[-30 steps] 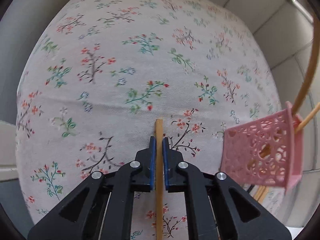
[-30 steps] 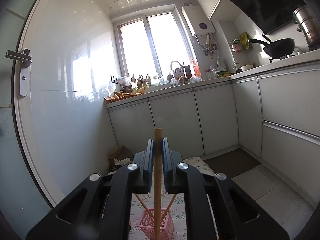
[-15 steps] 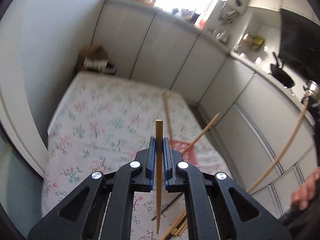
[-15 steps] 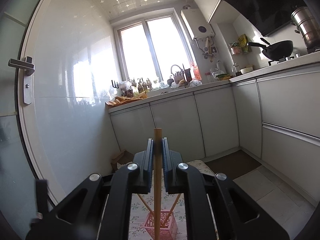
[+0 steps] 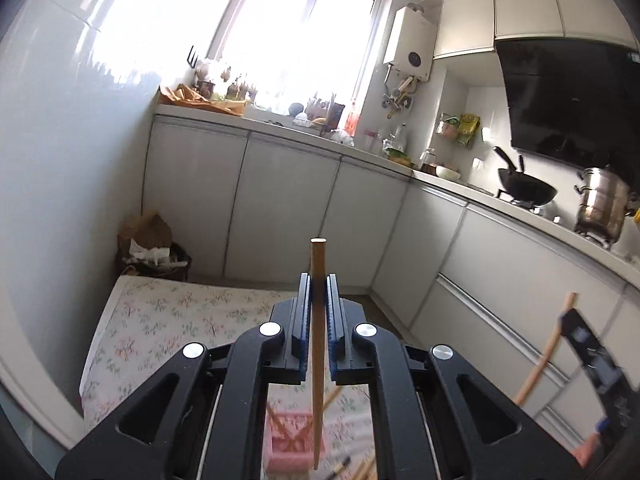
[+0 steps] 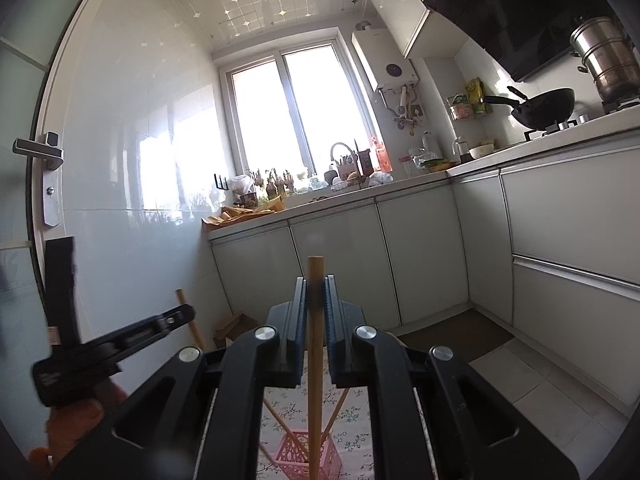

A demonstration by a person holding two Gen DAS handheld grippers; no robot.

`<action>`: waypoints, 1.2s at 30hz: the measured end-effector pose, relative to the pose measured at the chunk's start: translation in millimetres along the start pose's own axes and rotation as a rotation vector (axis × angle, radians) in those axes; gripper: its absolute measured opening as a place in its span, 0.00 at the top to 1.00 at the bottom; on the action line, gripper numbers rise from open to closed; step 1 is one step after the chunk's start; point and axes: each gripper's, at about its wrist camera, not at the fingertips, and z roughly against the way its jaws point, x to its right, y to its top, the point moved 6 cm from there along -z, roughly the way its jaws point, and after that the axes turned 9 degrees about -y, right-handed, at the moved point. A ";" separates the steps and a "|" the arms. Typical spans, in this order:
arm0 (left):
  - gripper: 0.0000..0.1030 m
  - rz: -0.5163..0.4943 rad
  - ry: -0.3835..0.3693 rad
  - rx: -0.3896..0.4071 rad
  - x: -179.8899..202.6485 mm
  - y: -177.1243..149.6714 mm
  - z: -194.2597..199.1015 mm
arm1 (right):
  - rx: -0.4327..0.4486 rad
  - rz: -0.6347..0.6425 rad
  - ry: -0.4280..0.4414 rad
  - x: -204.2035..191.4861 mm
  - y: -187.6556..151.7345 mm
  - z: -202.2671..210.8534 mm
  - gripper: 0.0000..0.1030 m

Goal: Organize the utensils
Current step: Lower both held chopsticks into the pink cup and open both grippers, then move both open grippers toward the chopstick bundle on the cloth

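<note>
**Both tongs clamp a chopstick above the pink holder**

A table draped in a white cloth printed with small flowers lies below and ahead of both tongs, reaching toward the row of pale grey kitchen cabinets beyond their tips. On the cloth, directly beneath the tongs, sits the pink perforated plastic utensil holder; in the left wrist view it appears blurred under the fingers. Slim wooden chopsticks lean out of it at angles, and more chopsticks lie on the cloth just beside it.

The black two-finger left gripper is closed narrow on a long light-wood chopstick, which stands upright between the blue-lined pads, its blunt top above the fingertips and its lower end hanging over the holder's right side. The same gripper shows at the left of the right wrist view.

The black two-finger right gripper is likewise pinched on a second light-wood chopstick, held upright, its lower part running down in front of the holder; whether it is inside cannot be told. From the left wrist view this gripper appears blurred at the right.
</note>
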 end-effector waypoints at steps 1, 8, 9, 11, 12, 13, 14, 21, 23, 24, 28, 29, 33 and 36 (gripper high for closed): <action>0.94 -0.007 0.010 0.003 -1.2 -1.4 -7.6 | 0.003 -0.002 0.002 0.7 -0.2 -3.9 0.92; 0.93 0.012 0.033 -0.077 -29.6 -49.0 -66.4 | -0.008 -0.031 0.013 2.7 -10.4 -39.7 0.92; 0.93 0.022 0.028 -0.092 -34.9 -58.6 -68.5 | -0.012 -0.035 0.015 1.7 -13.1 -46.2 0.92; 0.92 0.032 0.020 -0.097 -40.4 -69.3 -63.9 | -0.014 -0.036 0.019 -2.2 -15.3 -54.8 0.92; 0.90 0.033 0.023 -0.080 -43.4 -69.5 -56.5 | -0.012 -0.036 0.023 -5.1 -16.2 -58.8 0.92; 0.90 0.037 0.027 -0.056 -46.1 -67.1 -46.7 | -0.009 -0.035 0.028 -7.7 -16.2 -61.5 0.92; 0.90 0.050 0.027 -0.020 -48.6 -61.3 -32.9 | -0.006 -0.033 0.030 -9.8 -15.8 -63.6 0.92; 0.81 0.077 0.072 0.084 -59.2 -22.4 21.1 | 0.051 -0.007 0.055 -37.6 -10.1 -77.0 0.92; 0.81 0.069 0.095 0.086 -62.2 -20.7 26.0 | 0.065 0.004 0.054 -44.9 -11.1 -83.5 0.92; 0.81 0.074 0.095 0.087 -63.6 -20.8 27.2 | 0.065 0.009 0.053 -48.8 -14.4 -89.0 0.92; 0.81 0.093 0.092 0.079 -71.7 -21.2 29.7 | 0.045 0.037 0.042 -56.6 -38.4 -104.8 0.92; 0.81 0.098 0.089 0.078 -73.7 -21.2 30.6 | 0.036 0.046 0.034 -57.2 -48.1 -109.1 0.92; 0.81 0.113 0.095 0.084 -81.6 -20.0 36.6 | -0.024 0.057 0.029 -56.3 -88.4 -124.9 0.92; 0.81 0.129 0.104 0.096 -89.0 -17.7 42.7 | -0.068 0.048 0.020 -51.1 -112.1 -126.1 0.90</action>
